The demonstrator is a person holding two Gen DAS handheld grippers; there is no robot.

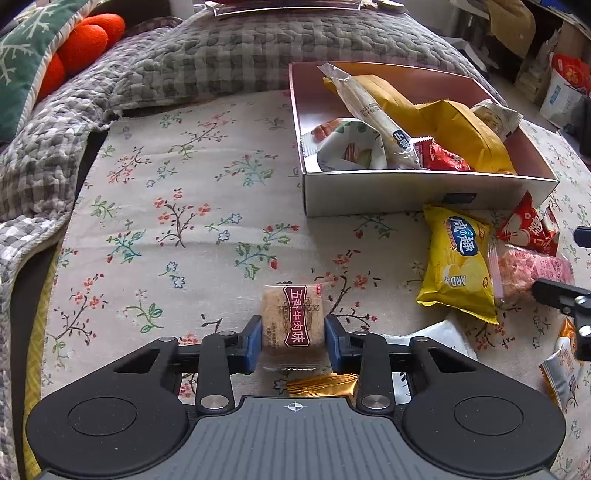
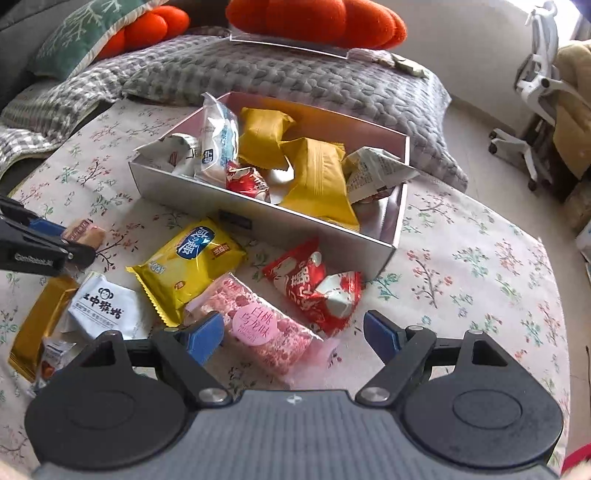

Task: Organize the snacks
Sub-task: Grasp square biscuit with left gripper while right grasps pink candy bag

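My left gripper [image 1: 293, 332] is shut on a small brown cracker pack with a maroon label [image 1: 291, 314]. The pack lies low over the flowered cloth, and the blue pads [image 1: 254, 343] press on its two sides. The right wrist view shows the same pack [image 2: 83, 230] at the far left. My right gripper [image 2: 291, 328] stands open, straddling a pink snack bar [image 2: 258, 325] without touching it. A silver box [image 1: 406, 195] behind holds several packets, among them yellow ones [image 2: 314, 177].
Loose on the cloth lie a yellow chip bag [image 2: 188, 262], a red packet [image 2: 314, 284], a white packet [image 2: 103, 306] and a gold bar [image 2: 40, 321]. A grey quilt [image 1: 221, 55] and orange cushions [image 2: 314, 18] lie behind the box. An office chair [image 2: 535, 85] stands at the right.
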